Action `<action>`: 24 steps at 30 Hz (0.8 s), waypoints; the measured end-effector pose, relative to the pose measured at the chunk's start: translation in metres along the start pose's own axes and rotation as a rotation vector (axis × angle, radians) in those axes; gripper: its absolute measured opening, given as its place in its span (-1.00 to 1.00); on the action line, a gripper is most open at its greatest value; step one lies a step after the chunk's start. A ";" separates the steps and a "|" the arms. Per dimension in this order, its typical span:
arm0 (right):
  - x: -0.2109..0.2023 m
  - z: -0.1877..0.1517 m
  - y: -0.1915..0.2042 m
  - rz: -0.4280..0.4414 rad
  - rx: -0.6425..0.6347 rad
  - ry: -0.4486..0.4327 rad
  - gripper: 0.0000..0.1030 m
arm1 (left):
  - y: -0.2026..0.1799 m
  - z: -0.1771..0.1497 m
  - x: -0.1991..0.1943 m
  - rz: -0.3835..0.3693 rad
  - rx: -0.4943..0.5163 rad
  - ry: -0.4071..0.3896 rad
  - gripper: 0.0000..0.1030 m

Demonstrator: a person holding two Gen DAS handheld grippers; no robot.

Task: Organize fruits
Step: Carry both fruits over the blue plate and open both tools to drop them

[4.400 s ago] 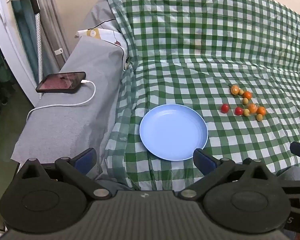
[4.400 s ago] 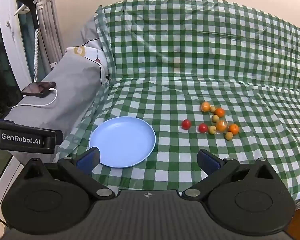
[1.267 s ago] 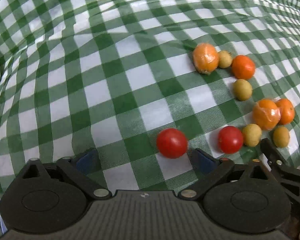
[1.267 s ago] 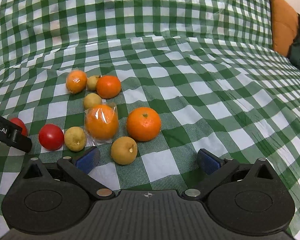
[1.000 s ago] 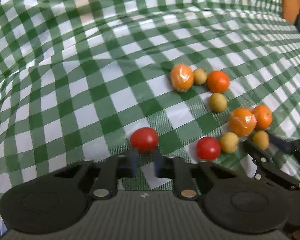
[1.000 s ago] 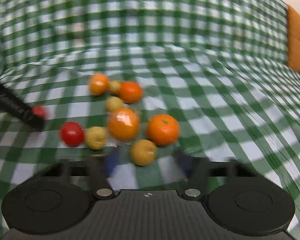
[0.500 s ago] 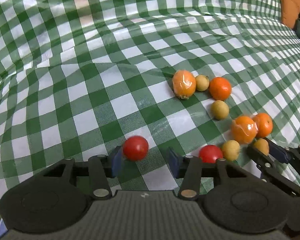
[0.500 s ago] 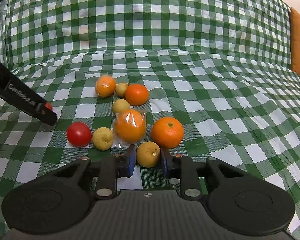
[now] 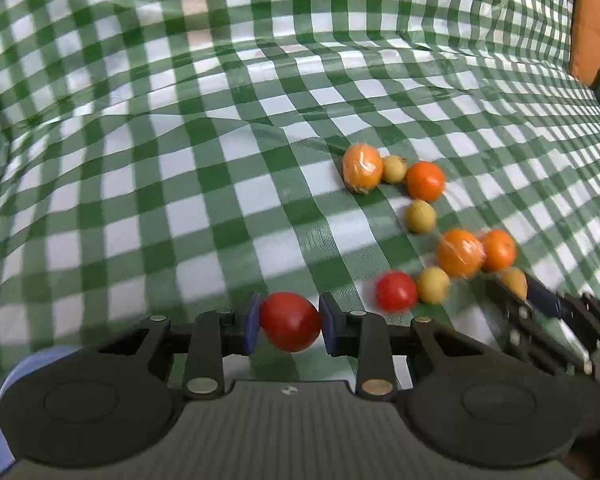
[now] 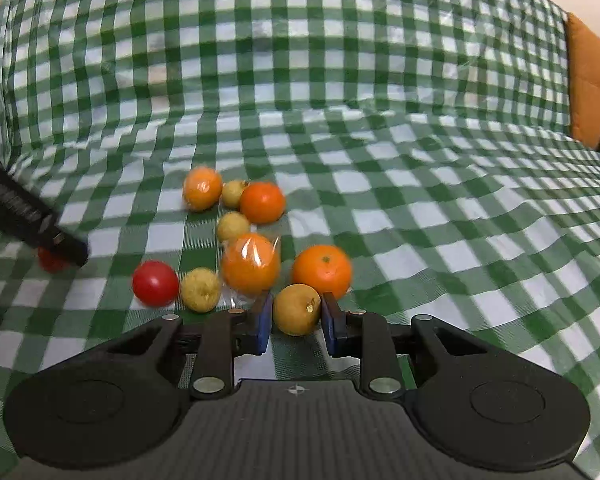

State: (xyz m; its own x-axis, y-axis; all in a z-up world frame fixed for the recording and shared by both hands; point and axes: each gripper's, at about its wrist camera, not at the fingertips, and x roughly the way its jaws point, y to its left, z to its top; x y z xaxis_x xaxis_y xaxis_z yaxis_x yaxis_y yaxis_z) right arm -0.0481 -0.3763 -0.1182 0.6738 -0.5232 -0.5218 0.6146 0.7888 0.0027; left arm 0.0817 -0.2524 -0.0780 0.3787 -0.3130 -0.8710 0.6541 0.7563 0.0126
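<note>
My left gripper (image 9: 289,314) is closing its jaws, and both blue pads press on a red tomato (image 9: 290,326) just above the green checked cloth (image 9: 180,184). My right gripper (image 10: 295,316) is shut on a small yellow fruit (image 10: 296,307) at the near edge of the fruit cluster. In the cluster lie a second red tomato (image 10: 155,283), a plastic-wrapped orange (image 10: 251,263), a bare orange (image 10: 322,270) and more small yellow fruits (image 10: 201,289). In the right wrist view, the left gripper's body (image 10: 28,216) partly hides its tomato.
A slice of the blue plate's rim (image 9: 2,420) shows at the lower left of the left wrist view. An orange cushion (image 10: 590,80) lies at the far right. The cloth rises into a backrest behind the fruit.
The left jaws, wide around the red tomato half a second ago, have closed onto it and it has risen slightly. The right gripper stays shut on the yellow fruit.
</note>
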 end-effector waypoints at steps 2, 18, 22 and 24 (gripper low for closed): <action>-0.012 0.006 -0.006 -0.002 0.051 0.020 -0.48 | -0.003 -0.014 -0.021 -0.018 0.002 0.023 -0.33; -0.198 0.001 0.043 0.291 0.081 0.119 -0.48 | 0.050 -0.163 -0.193 0.075 -0.139 0.041 -0.33; -0.237 0.007 0.065 0.368 0.091 0.111 -0.48 | 0.065 -0.183 -0.224 0.108 -0.190 -0.005 -0.33; -0.253 0.009 0.080 0.410 0.070 0.112 -0.48 | 0.069 -0.192 -0.237 0.108 -0.206 -0.026 -0.33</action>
State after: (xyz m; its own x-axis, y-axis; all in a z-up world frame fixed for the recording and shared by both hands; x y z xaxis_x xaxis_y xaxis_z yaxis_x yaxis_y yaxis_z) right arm -0.1656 -0.1838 0.0215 0.8219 -0.1301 -0.5546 0.3345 0.8983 0.2850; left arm -0.0885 -0.0153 0.0348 0.4576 -0.2363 -0.8572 0.4627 0.8865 0.0027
